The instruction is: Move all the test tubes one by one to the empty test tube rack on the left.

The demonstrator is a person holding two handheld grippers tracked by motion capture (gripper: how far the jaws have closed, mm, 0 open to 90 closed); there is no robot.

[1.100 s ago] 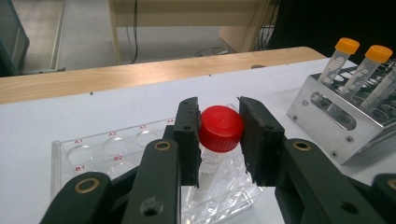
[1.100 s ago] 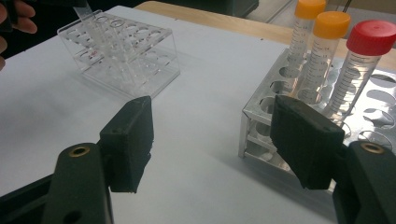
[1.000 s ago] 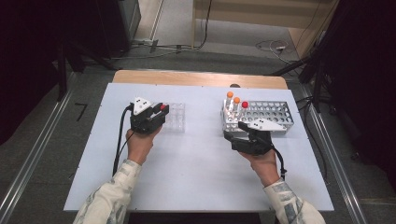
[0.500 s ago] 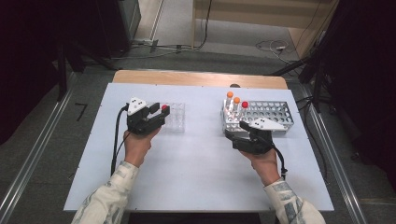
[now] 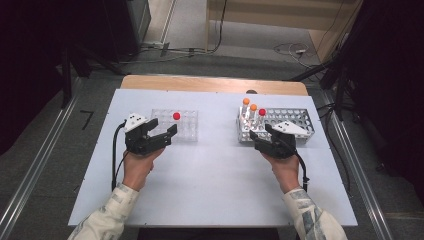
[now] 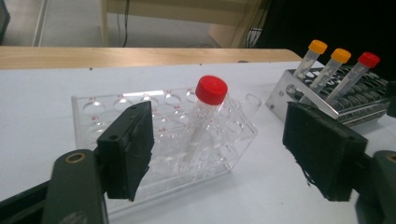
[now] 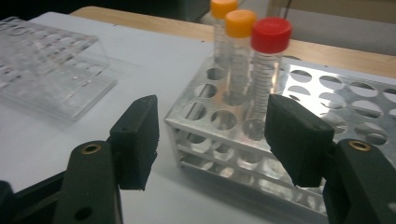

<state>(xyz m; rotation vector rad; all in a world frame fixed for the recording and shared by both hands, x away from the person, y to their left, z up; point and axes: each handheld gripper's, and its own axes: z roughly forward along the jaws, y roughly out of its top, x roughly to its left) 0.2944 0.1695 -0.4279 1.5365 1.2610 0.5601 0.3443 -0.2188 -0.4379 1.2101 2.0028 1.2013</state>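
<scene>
Left gripper view: left gripper [image 6: 217,154] released from red-capped tube [image 6: 205,114] in clear plastic rack [image 6: 116,116]

My right claw [image 7: 212,144] is cut off by the bottom edge of the right gripper view, so I see only the upper jaws. The metal rack [image 7: 327,84] runs off the right edge there, and the foremost orange-capped tube [image 7: 223,28] loses its cap top at the upper edge. The clear rack [image 7: 46,65] beyond is blurred (its holes barely read). From above, my left claw [image 5: 161,137] hides that rack's near left corner.
</scene>
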